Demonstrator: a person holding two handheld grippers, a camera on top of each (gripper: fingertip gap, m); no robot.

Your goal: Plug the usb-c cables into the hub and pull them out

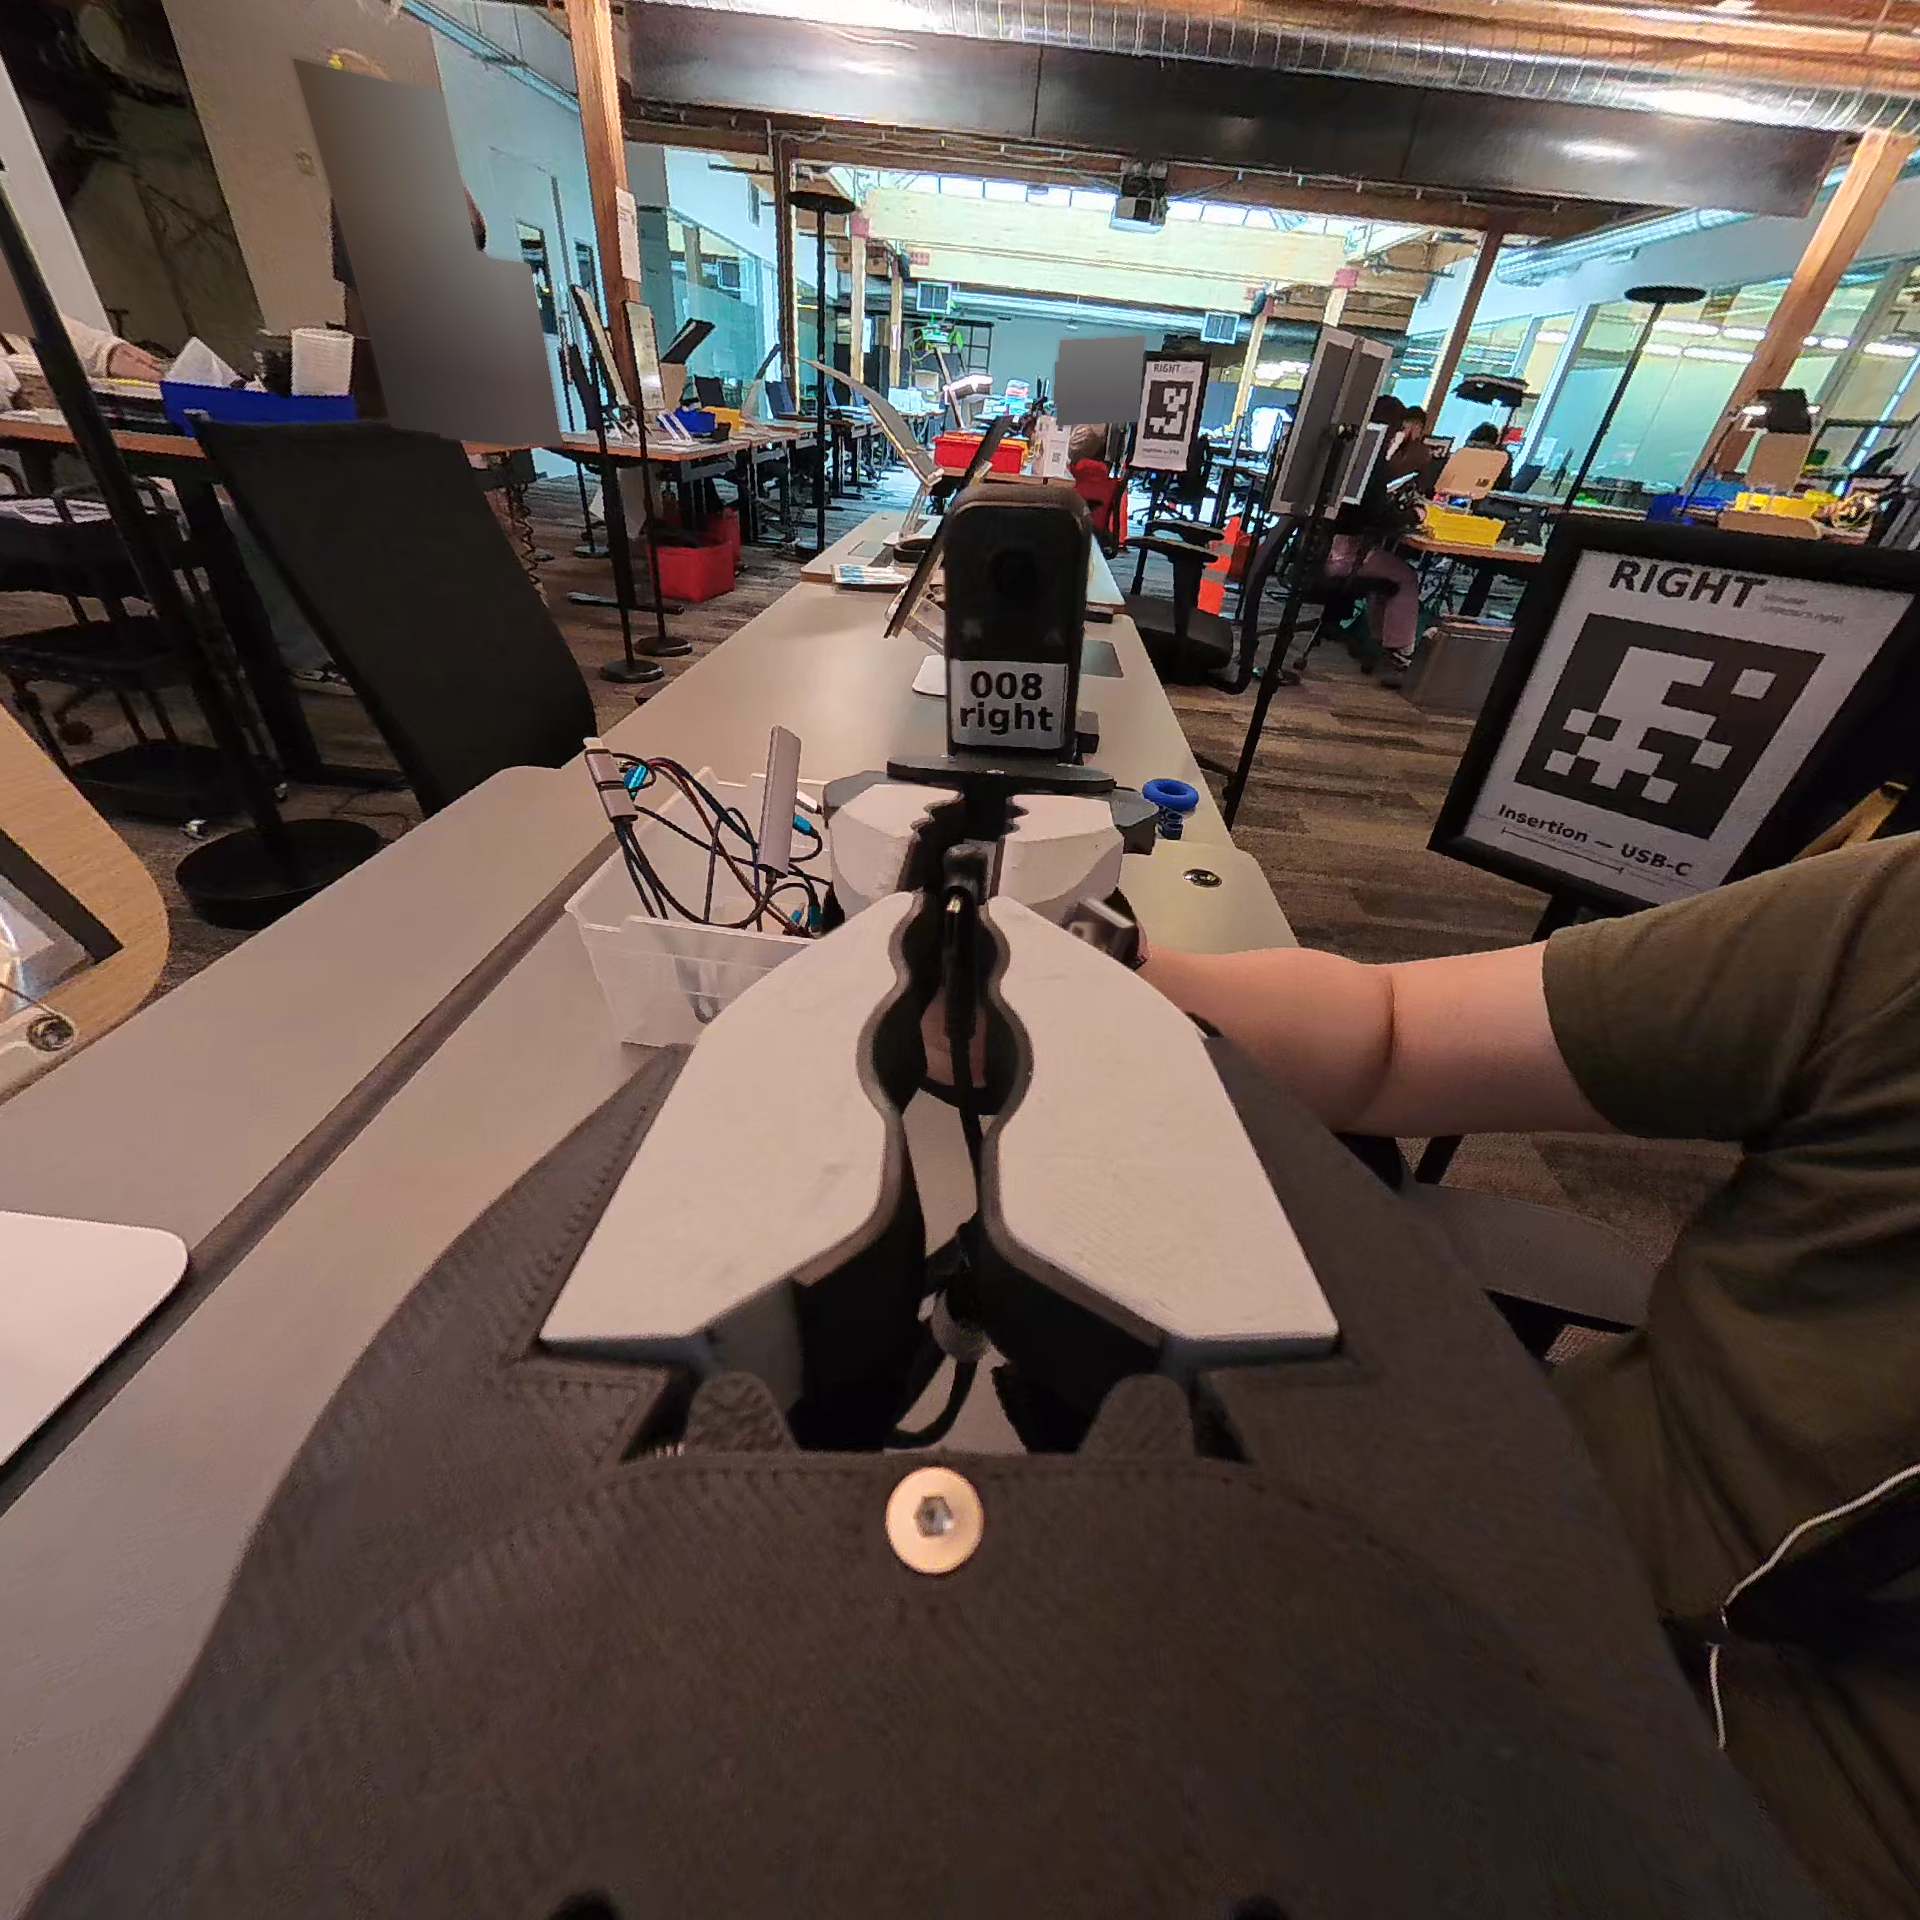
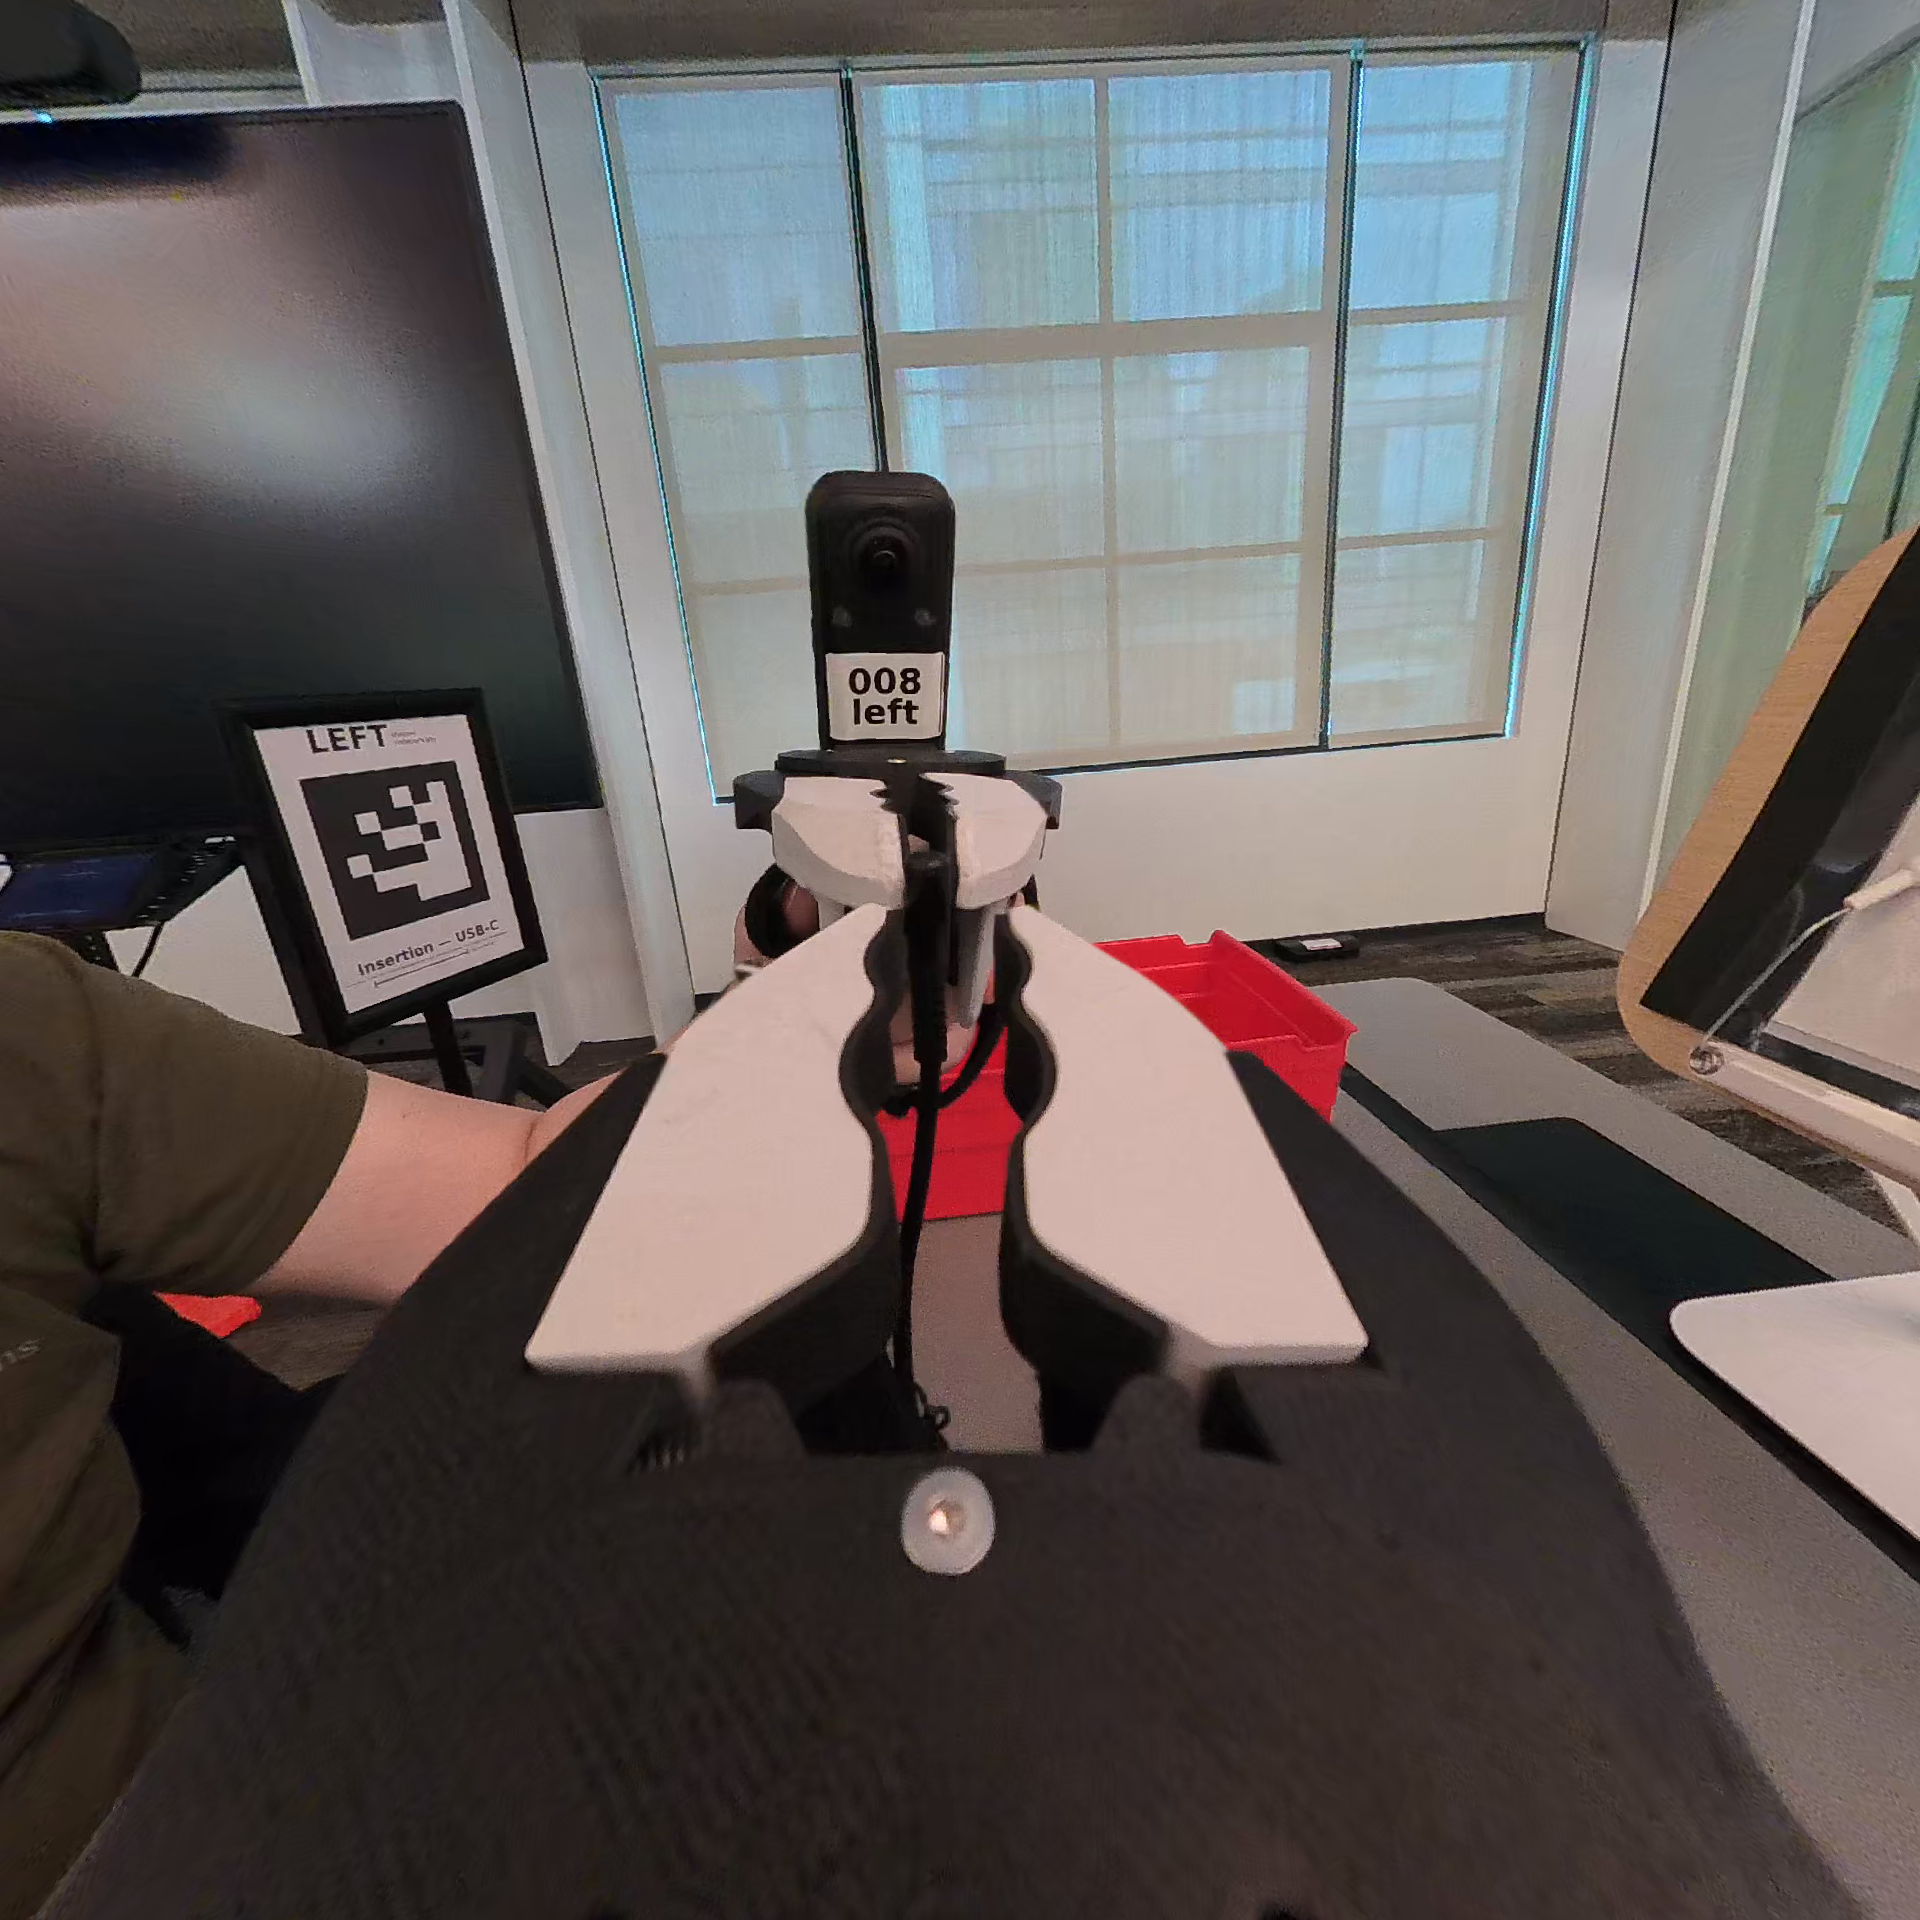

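Observation:
My two grippers face each other tip to tip above the grey table (image 1: 312, 1039). My left gripper (image 1: 954, 914) is shut on a black USB-C plug (image 1: 958, 883), and its black cable (image 1: 968, 1132) hangs down between the fingers. My right gripper (image 2: 940, 925) is closed around a black connector (image 2: 925, 956) whose cable (image 2: 914, 1195) also hangs below. The right gripper (image 1: 977, 831) shows opposite in the left wrist view, and the left gripper (image 2: 920, 831) shows opposite in the right wrist view. I cannot tell whether the two black pieces are joined. I cannot make out a hub between them.
A clear bin (image 1: 665, 966) with several cables and a silver hub (image 1: 779, 795) stands on the table beyond the grippers. A red bin (image 2: 1268, 1029) sits behind them. A person's arm (image 1: 1351, 1039) reaches in. Marker signs (image 1: 1683, 717) (image 2: 390, 862) stand on both sides. Only a small space, under 4 cm, lies between the two pairs of fingers.

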